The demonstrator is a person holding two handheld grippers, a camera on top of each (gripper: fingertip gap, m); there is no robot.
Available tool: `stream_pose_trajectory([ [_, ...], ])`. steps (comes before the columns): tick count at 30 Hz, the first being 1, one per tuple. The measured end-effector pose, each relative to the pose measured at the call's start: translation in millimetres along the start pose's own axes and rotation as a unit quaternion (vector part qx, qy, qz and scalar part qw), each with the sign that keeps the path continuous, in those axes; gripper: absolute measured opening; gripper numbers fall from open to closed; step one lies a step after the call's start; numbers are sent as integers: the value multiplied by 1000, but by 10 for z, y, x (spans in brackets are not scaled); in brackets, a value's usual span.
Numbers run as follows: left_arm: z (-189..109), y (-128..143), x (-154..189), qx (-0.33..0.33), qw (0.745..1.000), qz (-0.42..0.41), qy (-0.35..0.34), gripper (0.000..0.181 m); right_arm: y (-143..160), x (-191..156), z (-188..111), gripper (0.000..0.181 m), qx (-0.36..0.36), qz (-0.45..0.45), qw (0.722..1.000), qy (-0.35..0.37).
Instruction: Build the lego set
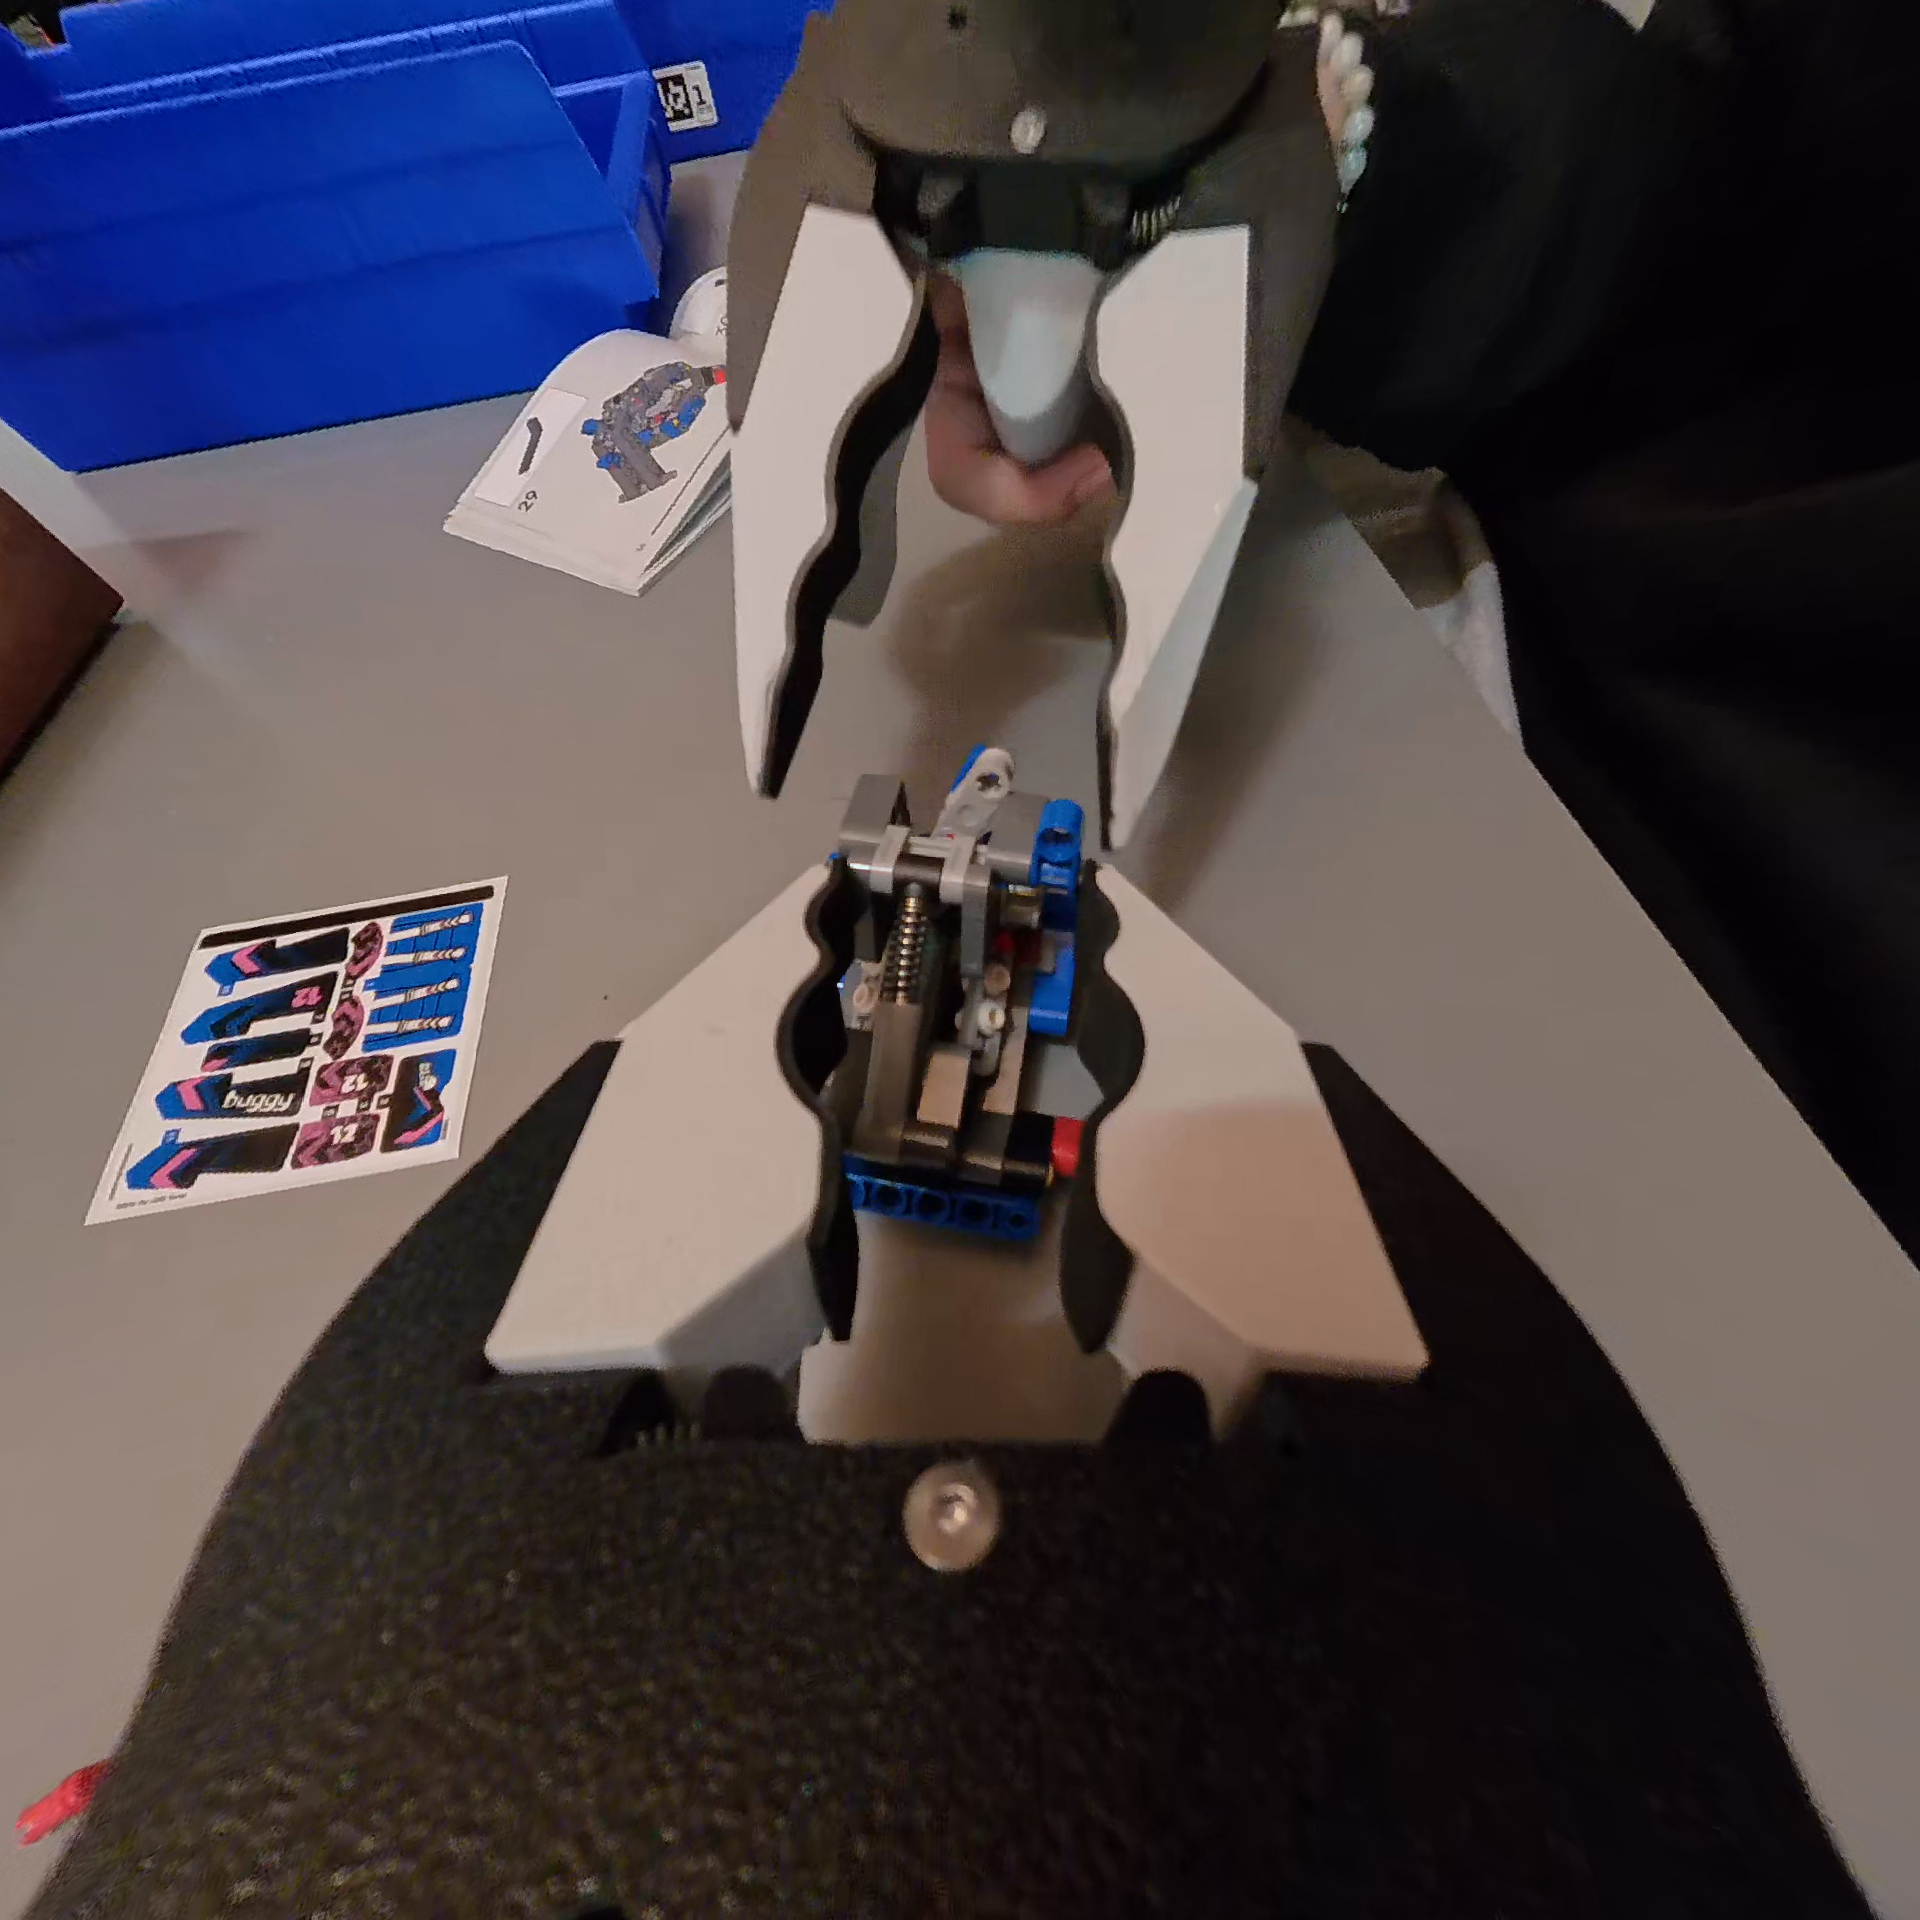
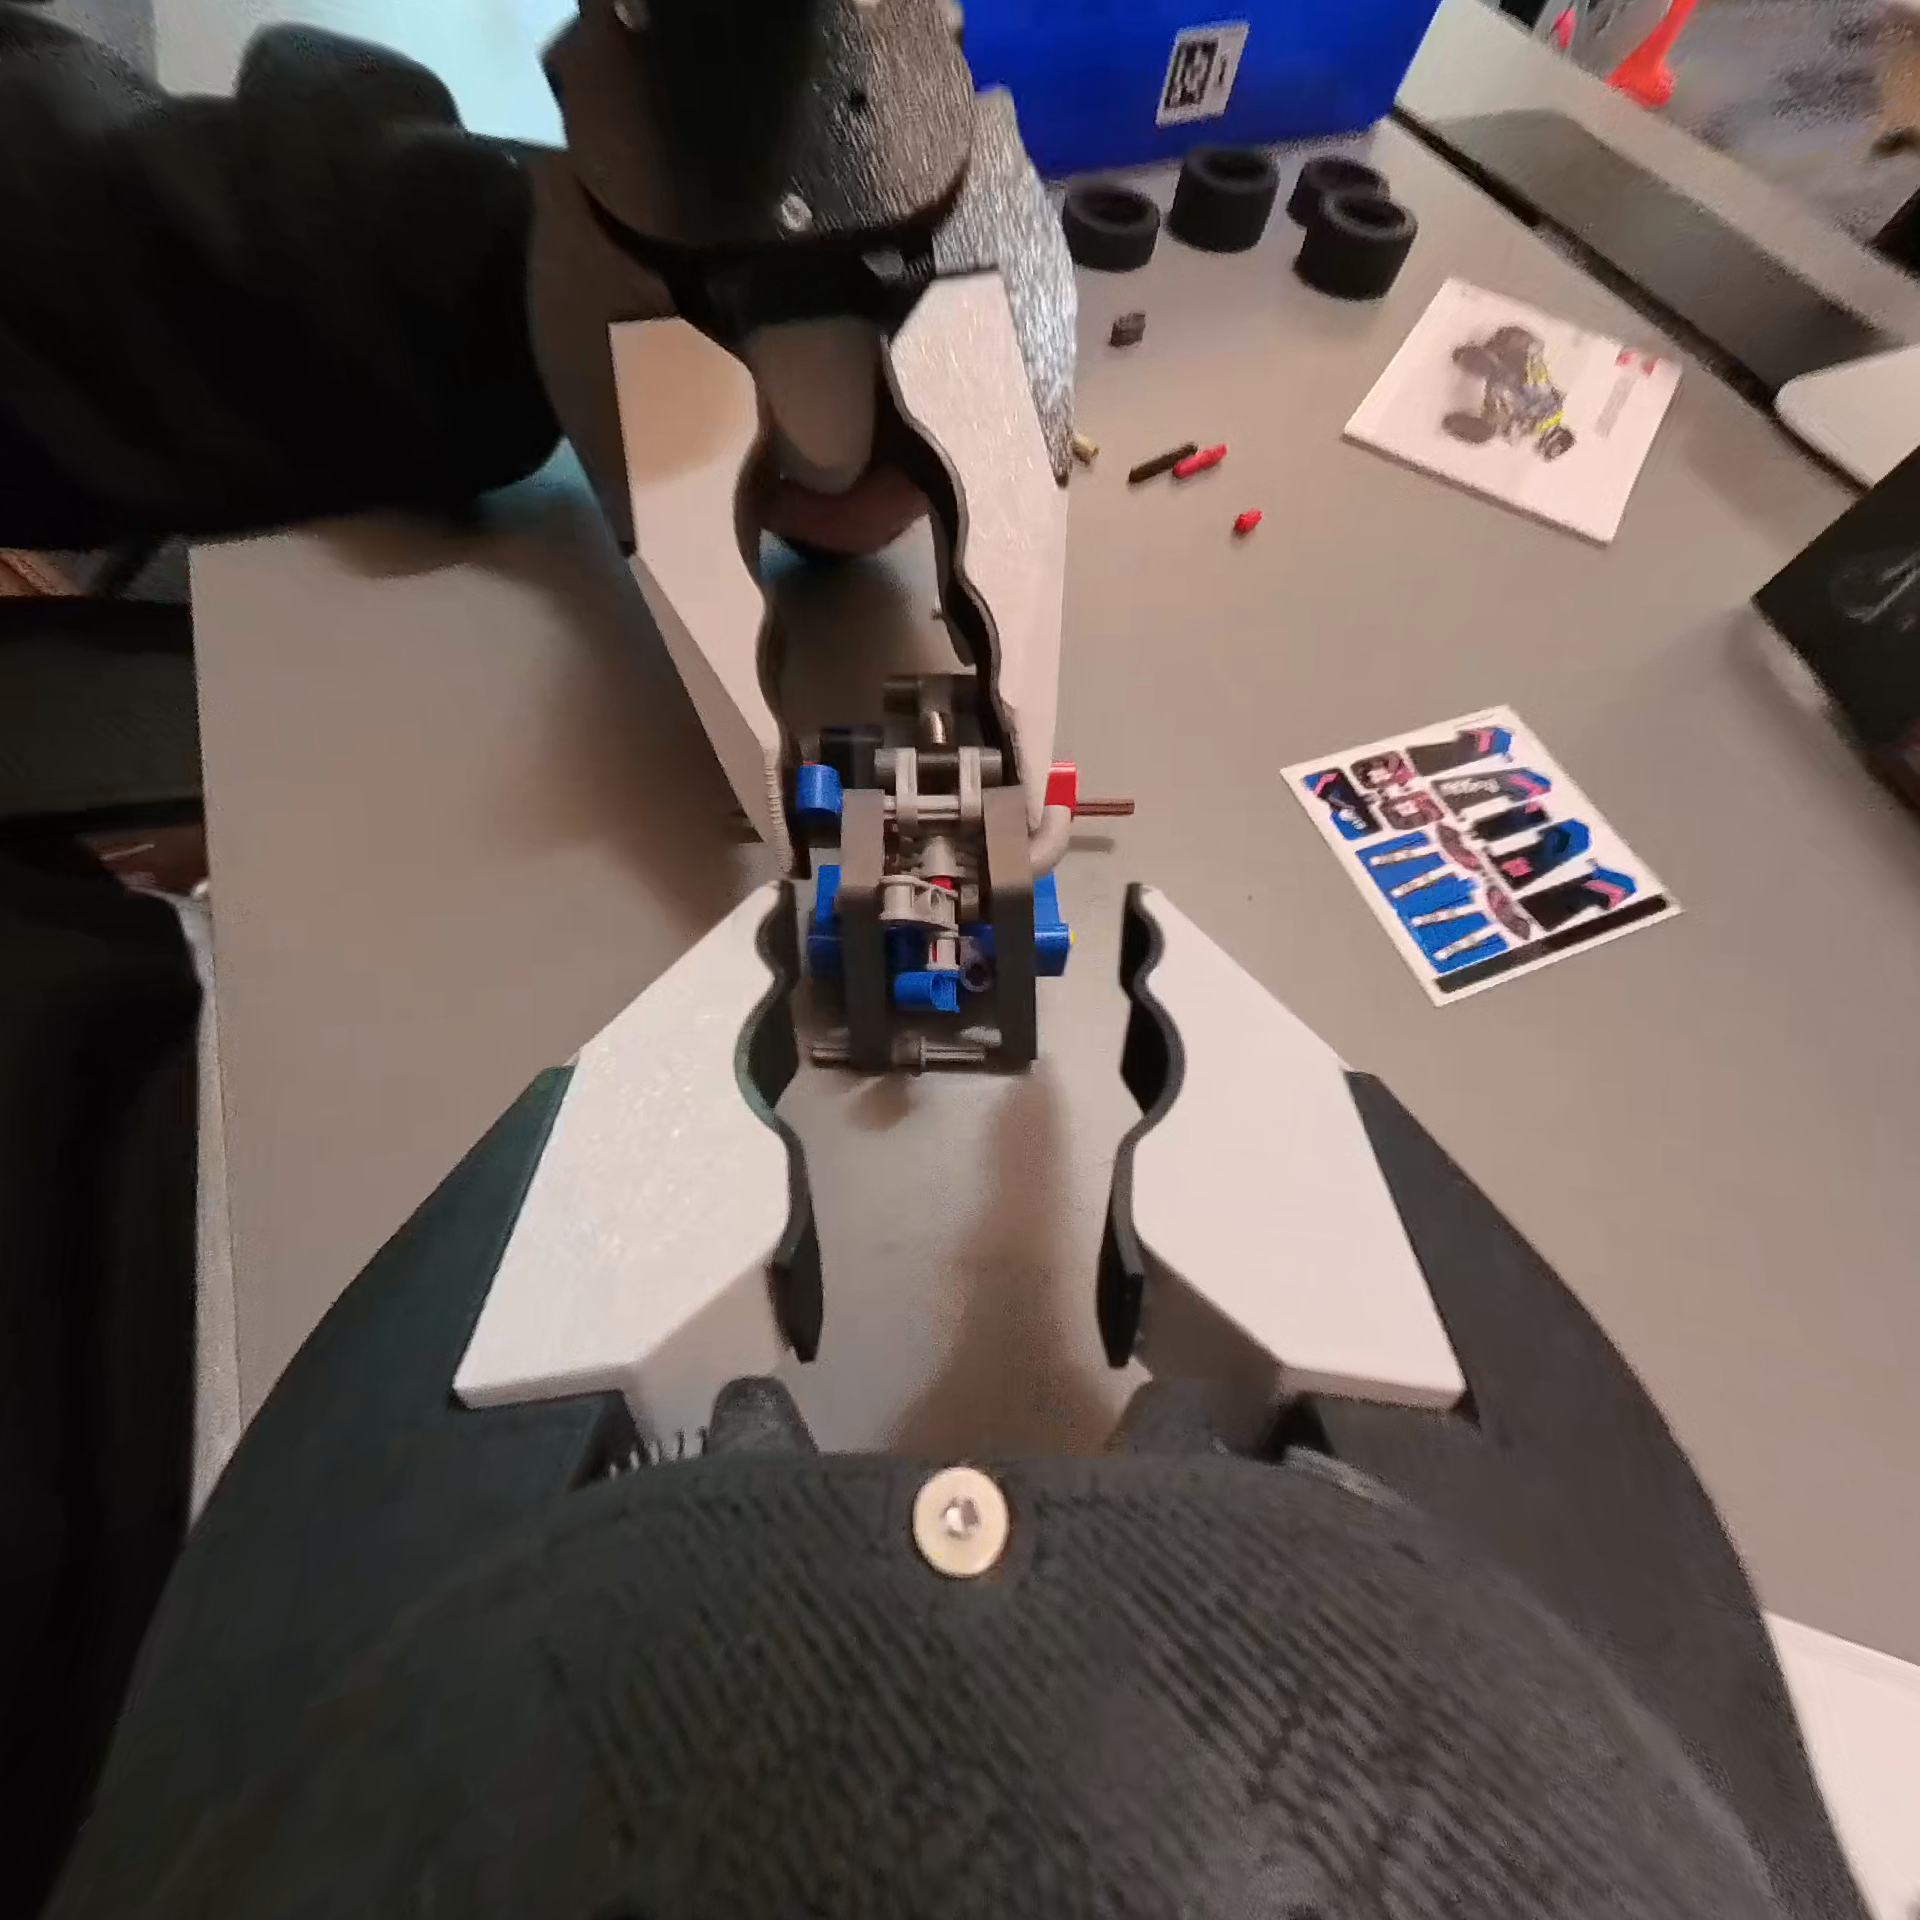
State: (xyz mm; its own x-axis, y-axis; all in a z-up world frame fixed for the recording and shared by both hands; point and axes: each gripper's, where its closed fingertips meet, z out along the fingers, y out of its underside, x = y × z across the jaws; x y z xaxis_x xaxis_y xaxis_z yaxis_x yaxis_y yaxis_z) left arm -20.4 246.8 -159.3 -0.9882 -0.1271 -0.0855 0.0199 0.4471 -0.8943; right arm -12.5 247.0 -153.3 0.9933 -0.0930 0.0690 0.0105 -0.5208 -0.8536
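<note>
The left gripper (image 1: 951,883) clamps the half-built lego car (image 1: 951,997) near the table's (image 1: 416,727) front edge; the right gripper (image 2: 951,904), jaws wide and empty, must next grip its free end.

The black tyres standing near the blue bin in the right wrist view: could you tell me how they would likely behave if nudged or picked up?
The black tyres look like hollow rubber rings, so probably light and squashy under a claw. They seem to rest on their flat sides, so a nudge would likely slide them, not roll them. Their treaded surface should grip rather than slip.
</note>
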Motion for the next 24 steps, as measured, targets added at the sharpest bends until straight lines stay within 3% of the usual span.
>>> stream_pose_trajectory([
  [7, 3, 20, -61, -3, 1000, -11, -12, 39, -11, -49, 119, 51, 33, 27, 999, -24],
  [15, 22, 11, -73, -6, 1000, -2, -24, 37, -22, 22, 75, 58, 49, -28, 997, 49],
  [19, 39, 9, -84, -6, 1000, -3, -24, 35, 16, 42, 84, 57, 43, 5, 999, 21],
  [20, 31, 5, -84, -4, 1000, -3, -24, 22, 24, 49, 84, 57, 41, -1, 999, 23],
  [24, 27, -8, -49, 1, 1000, 6, -13, 23, 46, 36, 82, 48, 36, -6, 999, 13],
])
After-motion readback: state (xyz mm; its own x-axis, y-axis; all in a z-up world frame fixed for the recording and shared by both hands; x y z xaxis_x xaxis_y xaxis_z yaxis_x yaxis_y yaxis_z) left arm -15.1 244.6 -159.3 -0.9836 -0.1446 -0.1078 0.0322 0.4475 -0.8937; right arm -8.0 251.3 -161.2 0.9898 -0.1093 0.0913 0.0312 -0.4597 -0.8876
